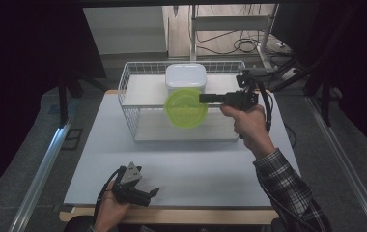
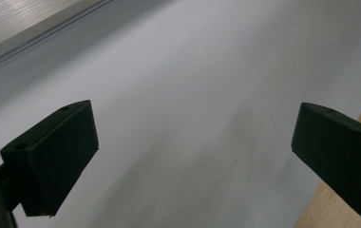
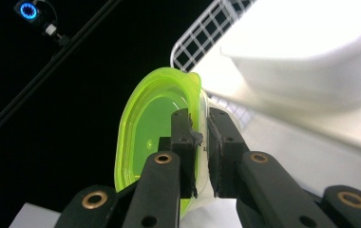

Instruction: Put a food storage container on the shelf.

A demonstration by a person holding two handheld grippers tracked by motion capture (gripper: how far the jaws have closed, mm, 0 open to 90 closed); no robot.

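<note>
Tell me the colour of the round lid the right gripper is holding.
Translucent lime green lid, clearest in the right gripper view.

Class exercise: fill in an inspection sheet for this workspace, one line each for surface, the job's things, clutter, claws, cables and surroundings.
Surface: white table top, wooden edge at the near side, bare around the left claw.
Job's things: green lidded container held on edge in the air in front of the white wire basket; a white tub sits in the basket.
Clutter: nothing seen.
Claws: right claw shut on the green lidded container at its rim; left claw open, holding nothing, low over the table's near edge.
Cables: one black cable loops from the right claw; more lie on the floor behind.
Surroundings: dark curtains on both sides, metal frame behind the table.
</note>
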